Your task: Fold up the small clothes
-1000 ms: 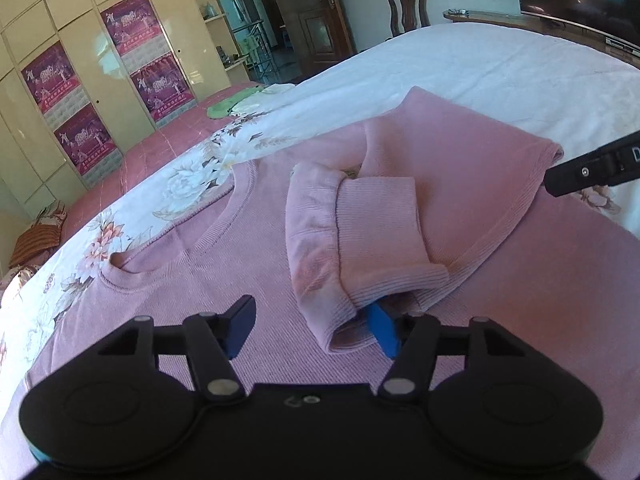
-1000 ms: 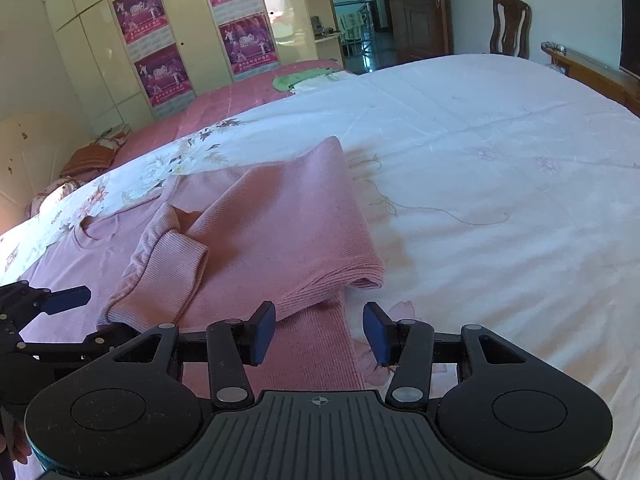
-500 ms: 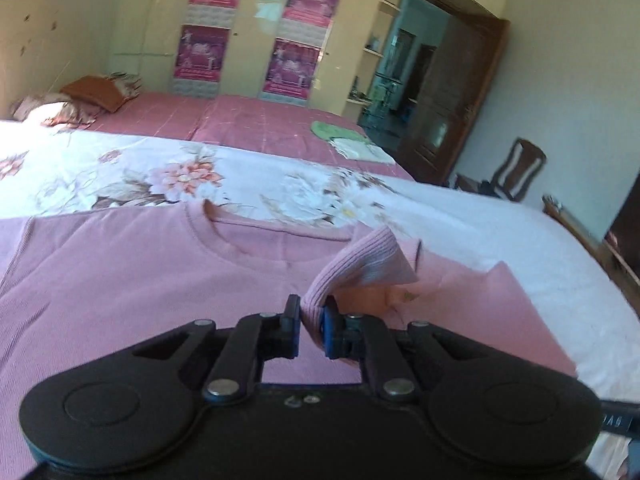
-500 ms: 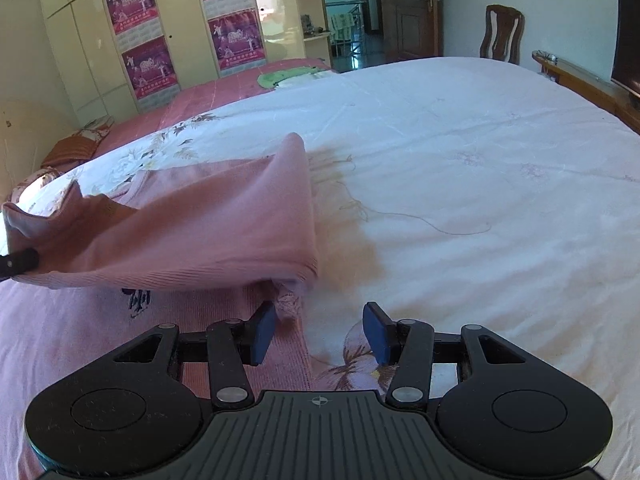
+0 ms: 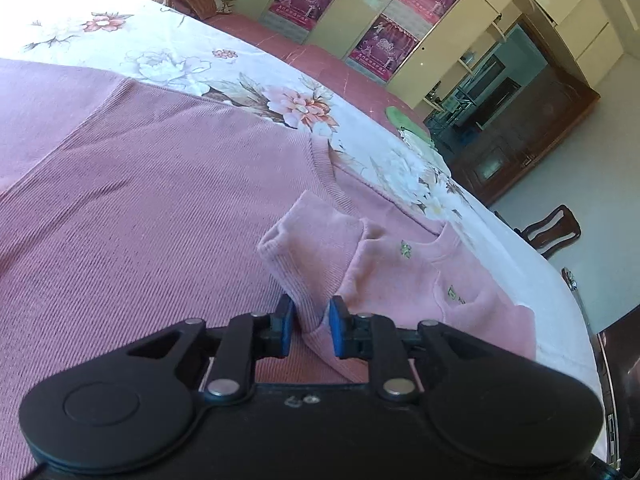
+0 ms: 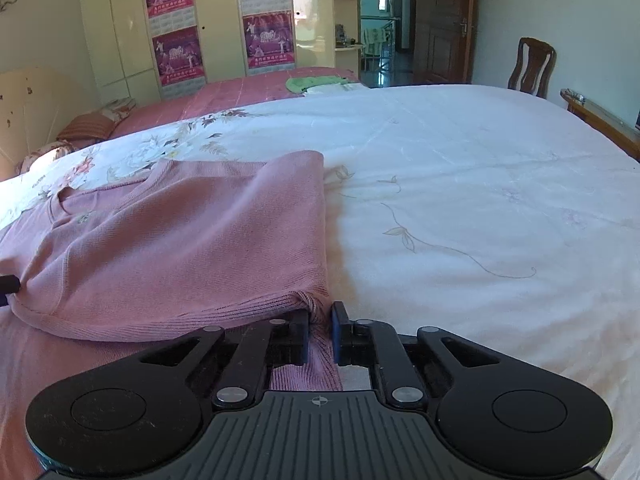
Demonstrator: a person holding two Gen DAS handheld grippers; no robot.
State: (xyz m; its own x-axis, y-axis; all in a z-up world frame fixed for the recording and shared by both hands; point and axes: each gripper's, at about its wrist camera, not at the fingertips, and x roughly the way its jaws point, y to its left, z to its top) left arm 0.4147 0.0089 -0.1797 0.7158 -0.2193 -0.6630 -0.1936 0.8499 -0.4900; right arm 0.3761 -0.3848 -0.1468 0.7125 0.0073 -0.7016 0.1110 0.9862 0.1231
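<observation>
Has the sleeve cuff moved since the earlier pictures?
Yes. The cuff, pinched in the left tool, was carried from the sweater's right side toward the neckline.

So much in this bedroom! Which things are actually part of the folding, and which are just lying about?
Part of the job:
- pink sweater
- left gripper, shut on the sweater's cuff
- right gripper, its jaws just closed on the sweater's edge
- white floral bedspread, the work surface

Just lying about:
- green cloth
- wooden chair
- wardrobe posters
- striped pillow

Black left gripper (image 5: 310, 330), right gripper (image 6: 320, 334) – blue pads, silver screws
</observation>
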